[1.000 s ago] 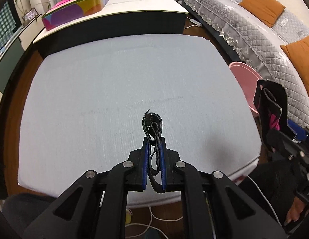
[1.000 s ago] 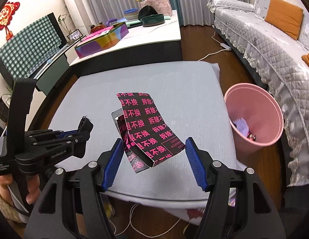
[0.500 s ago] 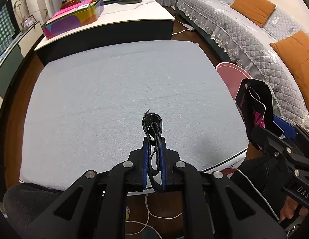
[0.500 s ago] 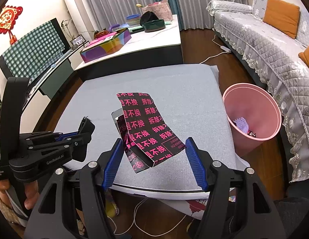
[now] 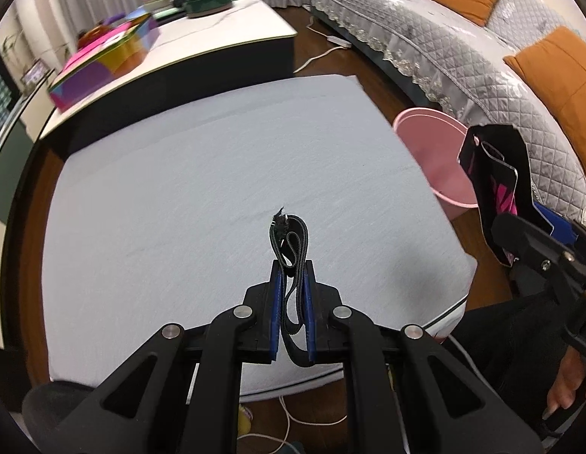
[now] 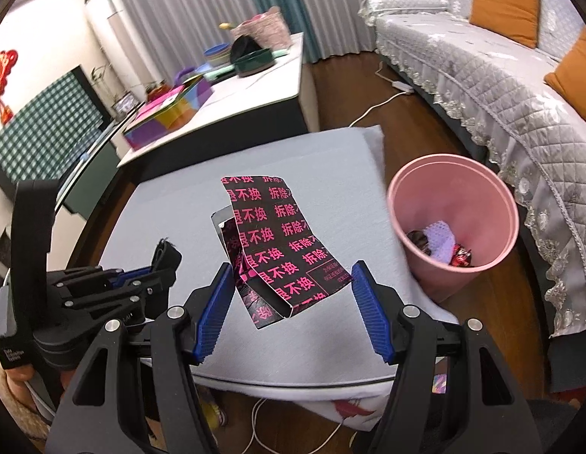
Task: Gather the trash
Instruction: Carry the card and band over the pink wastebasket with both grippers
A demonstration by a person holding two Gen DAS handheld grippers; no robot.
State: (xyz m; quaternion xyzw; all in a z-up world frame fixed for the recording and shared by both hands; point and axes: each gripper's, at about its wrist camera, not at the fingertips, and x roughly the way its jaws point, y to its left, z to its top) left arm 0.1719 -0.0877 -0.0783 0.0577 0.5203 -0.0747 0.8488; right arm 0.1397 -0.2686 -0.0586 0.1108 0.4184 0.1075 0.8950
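My left gripper [image 5: 292, 268] is shut on a coiled black braided cable [image 5: 289, 236] and holds it above the grey padded table [image 5: 179, 196]. My right gripper [image 6: 289, 283] holds a black carton with pink print [image 6: 272, 242] between its wide-set blue pads; the carton is off the table and also shows in the left wrist view [image 5: 493, 174]. The pink bin [image 6: 453, 223] stands on the floor right of the table, with some trash inside; it also shows in the left wrist view [image 5: 436, 151]. The left gripper shows in the right wrist view [image 6: 168, 261], left of the carton.
A white low table [image 6: 255, 87] behind holds a colourful box [image 6: 168, 113] and bowls. A grey sofa [image 6: 501, 75] with orange cushions runs along the right. White cables [image 5: 293, 416] lie on the wooden floor below the table's front edge.
Both grippers have lifted and swung right with their loads. The pink bin now sits closer and more fully in both views.
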